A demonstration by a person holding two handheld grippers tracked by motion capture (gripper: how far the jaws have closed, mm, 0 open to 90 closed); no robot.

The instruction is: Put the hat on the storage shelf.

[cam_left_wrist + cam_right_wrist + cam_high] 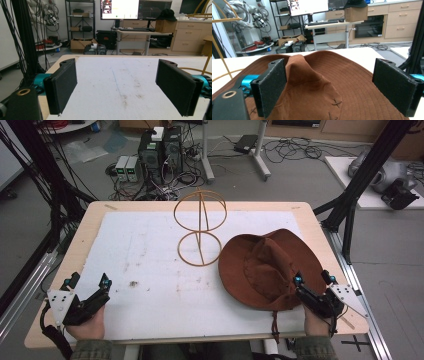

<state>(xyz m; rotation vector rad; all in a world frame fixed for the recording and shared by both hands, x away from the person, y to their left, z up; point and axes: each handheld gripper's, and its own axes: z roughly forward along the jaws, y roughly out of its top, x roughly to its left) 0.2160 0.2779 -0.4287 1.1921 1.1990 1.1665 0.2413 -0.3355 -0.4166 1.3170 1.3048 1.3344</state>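
Note:
A brown brimmed hat [267, 267] lies flat on the white mat [150, 255], right of centre. Behind it stands a thin wooden hat stand [200, 227] made of two hoops on a rod. My right gripper [314, 279] rests at the hat's near right brim, jaws wide open; in the right gripper view the hat [317, 82] spreads beneath and between the pads [272, 86] without being pinched. My left gripper [89, 281] sits at the mat's near left corner, open, with bare mat [117, 85] between its pads [62, 85].
The mat covers a wooden table [80, 235] framed by black posts [360, 180]. Computer boxes and cables [160, 155] lie on the floor beyond the far edge. The hat's cord [274, 322] hangs over the near table edge.

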